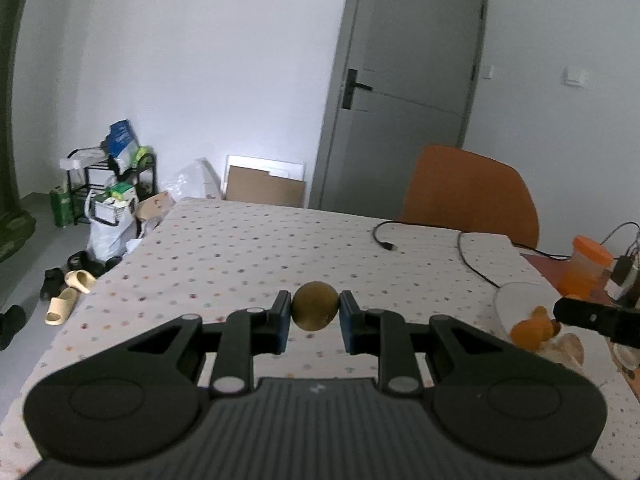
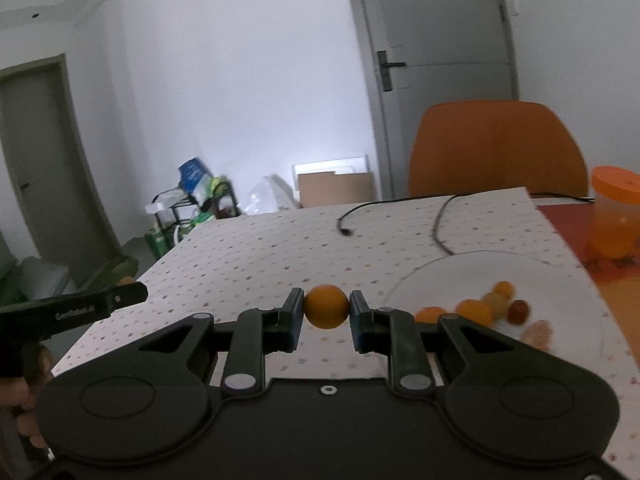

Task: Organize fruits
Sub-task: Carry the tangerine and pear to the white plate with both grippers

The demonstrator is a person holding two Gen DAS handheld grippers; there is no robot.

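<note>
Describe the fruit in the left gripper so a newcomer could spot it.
Start at the dotted tablecloth before the orange chair. Above it, the left gripper pinches a round brownish-green fruit between blue pads. Unlike the bright orange fruits on the white plate, it is dull and dark.

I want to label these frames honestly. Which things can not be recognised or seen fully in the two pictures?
- Fruits on the plate, right wrist view: motion blur, kinds unclear.
- Plate, left wrist view: the right tongs and the frame edge cover most of it.
- Brown fruit in the left tongs: its kind is unclear.
- Orange fruit in the right tongs: kind unclear.
- Orange jar: cut by the edge.
</note>
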